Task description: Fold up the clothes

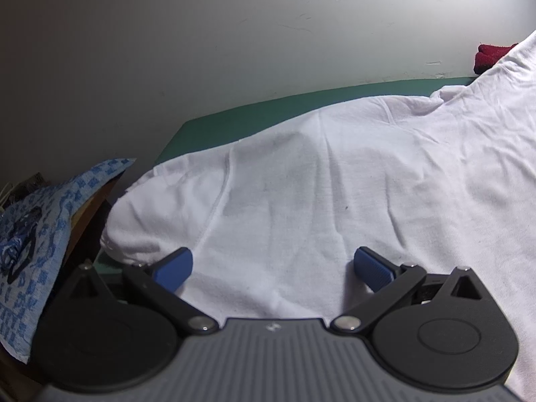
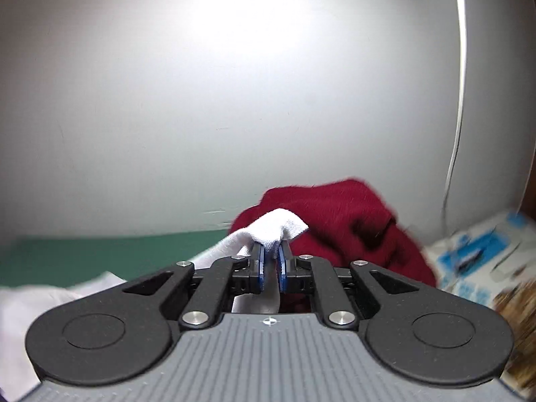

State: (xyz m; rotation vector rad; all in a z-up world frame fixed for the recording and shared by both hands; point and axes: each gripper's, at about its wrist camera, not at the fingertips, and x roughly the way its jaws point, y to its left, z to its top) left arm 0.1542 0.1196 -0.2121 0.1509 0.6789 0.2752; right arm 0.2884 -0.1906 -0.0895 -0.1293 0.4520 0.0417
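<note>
Right wrist view shows the right gripper (image 2: 270,261) clenched on a corner of the white shirt (image 2: 268,231), lifted before a red garment (image 2: 351,221). Left gripper (image 1: 273,268) rests released, fingers spread on the shirt over the green table (image 1: 234,124).

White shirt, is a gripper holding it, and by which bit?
Yes. The right gripper pinches a bunched edge of the white shirt. The left gripper is open, holding nothing.

Left tongs (image 1: 273,266) and right tongs (image 2: 270,263): ribbed grey housing with a small crosshair mark, black round-ended side plates, black link arms on silver screws, ridged blue pads (image 1: 370,268) at the tips.
</note>
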